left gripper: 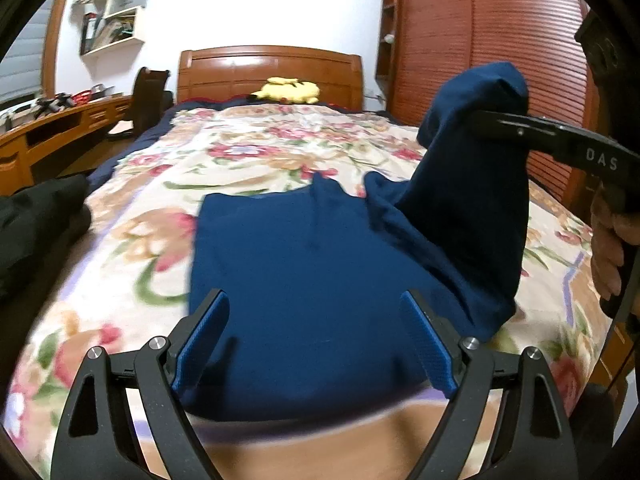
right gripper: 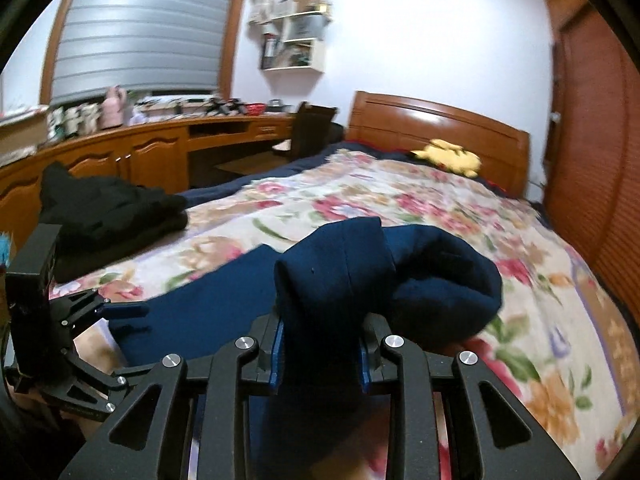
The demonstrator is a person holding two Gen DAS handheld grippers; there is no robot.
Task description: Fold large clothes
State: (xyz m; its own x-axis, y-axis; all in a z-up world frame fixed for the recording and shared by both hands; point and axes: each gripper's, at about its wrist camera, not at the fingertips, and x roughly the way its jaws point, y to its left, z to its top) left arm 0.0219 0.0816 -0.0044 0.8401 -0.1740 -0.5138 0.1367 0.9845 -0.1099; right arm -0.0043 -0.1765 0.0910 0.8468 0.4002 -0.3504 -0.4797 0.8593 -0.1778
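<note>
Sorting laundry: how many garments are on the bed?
2: navy garment spread near the foot, one part lifted by the right tongs; black garment at the bed's left edge. Others may be hidden.

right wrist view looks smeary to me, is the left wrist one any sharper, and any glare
Right wrist view: floral bedspread motion-blurred, right hand-held gripper crisp on the navy garment. Left wrist view: similar smear on quilt and garment edges, open left hand-held gripper sharp. Glare on the headboard and blown-out wall; both views bend at the rims.
</note>
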